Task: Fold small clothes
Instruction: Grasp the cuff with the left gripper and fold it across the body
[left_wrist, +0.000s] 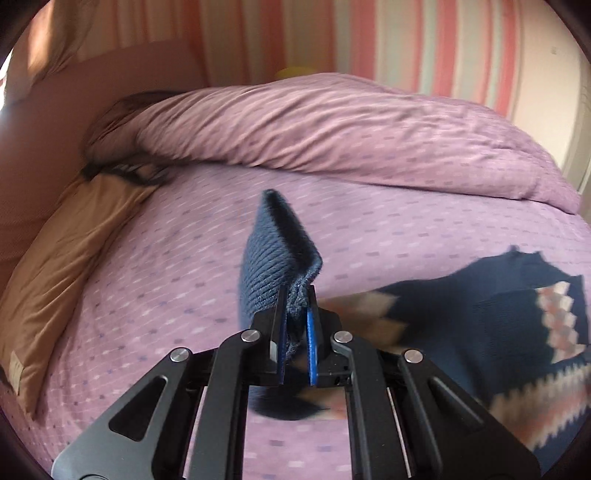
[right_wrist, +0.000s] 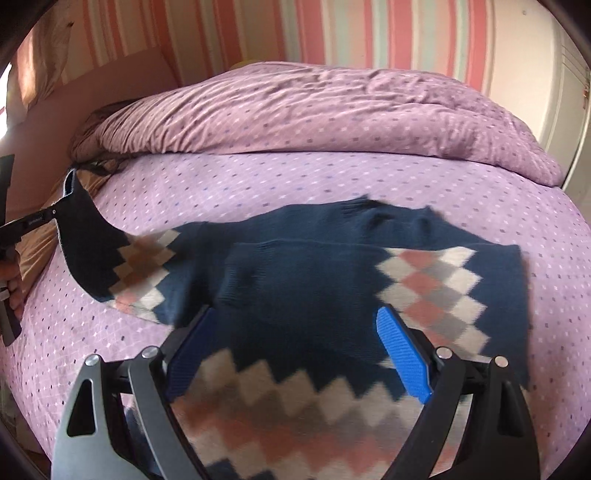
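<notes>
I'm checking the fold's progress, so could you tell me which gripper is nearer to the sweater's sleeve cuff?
Left. The left gripper is shut on the sleeve cuff, lifting it off the bed; the right gripper hangs open over the sweater's body, away from the cuff.

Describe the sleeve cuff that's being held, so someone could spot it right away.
On the purple bed lies a navy sweater with pink, grey and white diamonds. Its cuff is plain ribbed blue, lifted off the bed and pinched in the left gripper.

The sweater (right_wrist: 303, 280) is matt knitted wool; its ribbed cuff (left_wrist: 273, 258), pinched in the left hand-held gripper (left_wrist: 295, 314), looks coarse. Ahead lies soft woven cotton bedding (right_wrist: 295, 177). Both gripper frames are matt black plastic with shiny metal rivets (left_wrist: 250, 335); pads (right_wrist: 402, 350) textured blue.
</notes>
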